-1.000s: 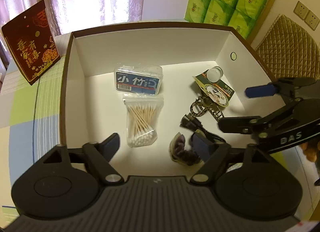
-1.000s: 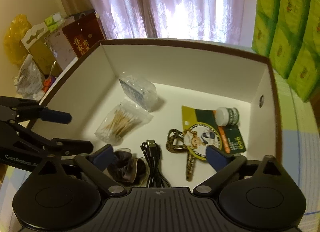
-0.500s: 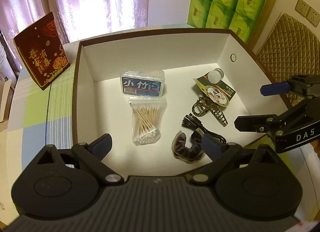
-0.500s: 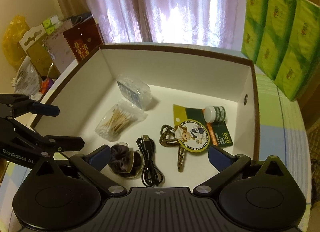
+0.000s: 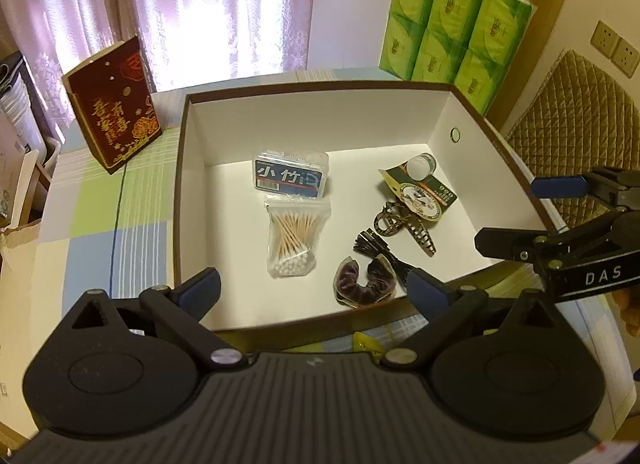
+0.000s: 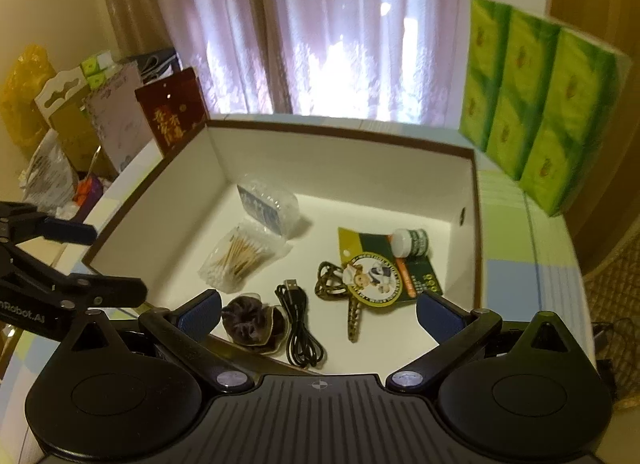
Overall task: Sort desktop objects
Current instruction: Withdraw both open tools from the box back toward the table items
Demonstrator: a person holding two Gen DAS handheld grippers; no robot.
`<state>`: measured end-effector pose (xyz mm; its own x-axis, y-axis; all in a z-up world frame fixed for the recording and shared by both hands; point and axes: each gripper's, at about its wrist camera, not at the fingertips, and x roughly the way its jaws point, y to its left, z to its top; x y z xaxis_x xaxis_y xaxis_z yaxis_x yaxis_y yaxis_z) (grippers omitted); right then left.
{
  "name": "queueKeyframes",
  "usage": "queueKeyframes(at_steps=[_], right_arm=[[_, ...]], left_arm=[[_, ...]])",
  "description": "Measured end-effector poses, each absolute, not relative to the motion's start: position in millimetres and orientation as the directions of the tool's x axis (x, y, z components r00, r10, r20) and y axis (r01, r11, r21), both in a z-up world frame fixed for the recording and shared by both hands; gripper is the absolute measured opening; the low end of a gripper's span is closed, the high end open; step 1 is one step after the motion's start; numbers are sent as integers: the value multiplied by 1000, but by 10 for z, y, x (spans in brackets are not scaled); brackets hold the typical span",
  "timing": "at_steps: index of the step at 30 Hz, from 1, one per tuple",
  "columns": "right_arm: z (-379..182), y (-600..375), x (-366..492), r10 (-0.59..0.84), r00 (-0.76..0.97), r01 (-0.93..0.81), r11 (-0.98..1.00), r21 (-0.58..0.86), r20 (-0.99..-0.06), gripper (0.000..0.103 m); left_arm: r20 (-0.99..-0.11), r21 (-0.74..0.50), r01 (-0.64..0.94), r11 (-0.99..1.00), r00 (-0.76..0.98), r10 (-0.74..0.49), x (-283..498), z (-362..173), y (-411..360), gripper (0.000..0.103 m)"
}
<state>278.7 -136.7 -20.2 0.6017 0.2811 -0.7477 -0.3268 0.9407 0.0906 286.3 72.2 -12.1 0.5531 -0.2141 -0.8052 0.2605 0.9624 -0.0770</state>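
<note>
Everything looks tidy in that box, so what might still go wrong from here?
Likely little, but two things stand out. The black USB cable lies right beside the dark scrunchie, so lifting one could drag the other. The small white-capped jar lies on the green card, on its side as far as I can tell, and might roll if the card is nudged. Both the left gripper and right gripper have their jaws open and empty.

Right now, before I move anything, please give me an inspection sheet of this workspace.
Surface: checked tablecloth under an open white box.
Job's things: in the box, cotton swabs, floss pick case, scrunchie, hair claw, small jar on a printed card.
Clutter: red gift box, green tissue packs.
Grippers: left gripper and right gripper open, empty.
Cables: USB cable in box.
Surroundings: curtains, quilted chair.
</note>
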Motion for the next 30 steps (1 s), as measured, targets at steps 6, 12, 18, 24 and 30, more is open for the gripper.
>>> queueKeyframes(at_steps=[6, 12, 18, 24, 30], right_arm=[[-82, -1363, 2562, 257, 636, -301, 951, 73, -727, 101], [-25, -1336, 2307, 250, 656, -282, 956, 76, -712, 101], [32, -1327, 2043, 247, 673, -263, 961, 86, -697, 101], [77, -1318, 1843, 255, 679, -260, 961, 99, -689, 101], [89, -1316, 1702, 256, 678, -258, 961, 103, -689, 101]], left_arm=[[-791, -64, 232, 971, 581, -191, 2656, 46, 748, 99], [-776, -67, 216, 974, 603, -187, 2406, 183, 750, 100], [-765, -83, 193, 978, 616, -187, 2151, 261, 775, 101], [-763, -73, 181, 981, 624, -171, 1931, 284, 800, 101], [-767, -80, 174, 981, 618, -172, 1778, 268, 822, 101]])
